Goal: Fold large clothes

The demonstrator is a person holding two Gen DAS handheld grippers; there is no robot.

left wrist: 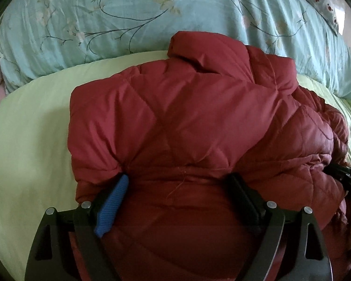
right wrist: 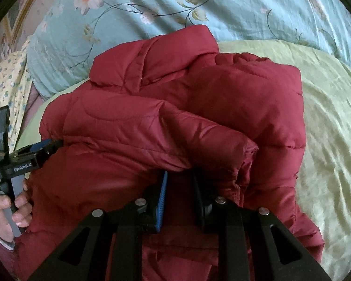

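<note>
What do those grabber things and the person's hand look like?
Both grippers are black, with silver round bolts and triangular cut-outs in their frames. Each has one blue ribbed finger pad and one black one. The left gripper carries white "GenRobot.AI" lettering and a grey handle, held by a bare hand with a dark-red sleeve.

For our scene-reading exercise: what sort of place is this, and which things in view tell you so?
Most likely a bedroom: the red padded jacket lies on a bed with a pale green sheet, beside a floral blue quilt.

"GenRobot.AI" on left tool (right wrist: 49,146)
</note>
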